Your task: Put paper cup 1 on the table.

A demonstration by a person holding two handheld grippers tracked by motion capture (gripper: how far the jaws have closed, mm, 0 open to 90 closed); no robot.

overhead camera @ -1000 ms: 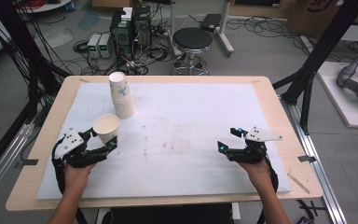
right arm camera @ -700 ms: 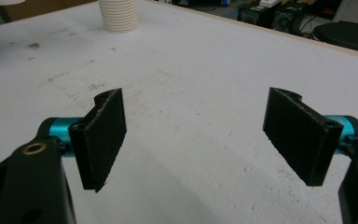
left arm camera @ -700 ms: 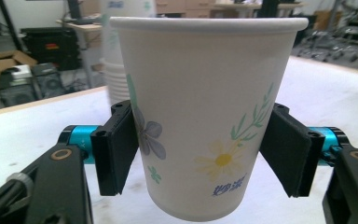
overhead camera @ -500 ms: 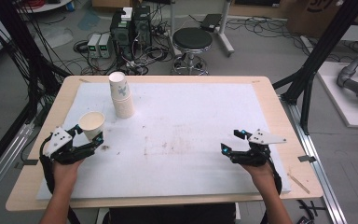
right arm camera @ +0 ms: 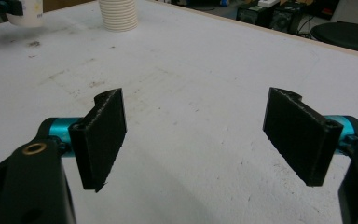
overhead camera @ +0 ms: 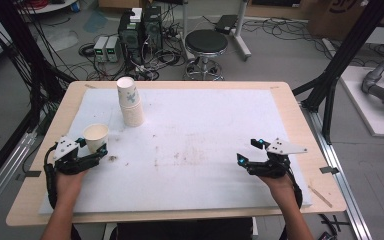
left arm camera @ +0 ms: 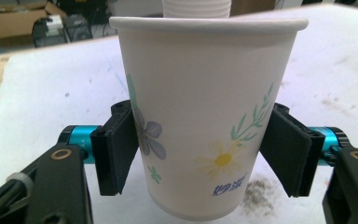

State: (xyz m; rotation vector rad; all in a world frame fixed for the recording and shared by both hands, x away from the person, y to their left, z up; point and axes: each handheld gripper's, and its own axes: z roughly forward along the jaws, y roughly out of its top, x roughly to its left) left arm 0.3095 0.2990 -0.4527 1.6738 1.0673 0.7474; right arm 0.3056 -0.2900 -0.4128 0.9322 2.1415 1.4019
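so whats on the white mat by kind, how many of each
single paper cup, between the left gripper's pads: 1
stack of paper cups, nested, number within it unreadable: 1
grippers, counting the empty right gripper: 2
total: 4

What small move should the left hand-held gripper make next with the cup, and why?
Probably spread its jaws and back away. The left hand-held gripper has both pads against the cup, which seems to stand upright on the white mat, apart from the stack. The right hand-held gripper waits open.
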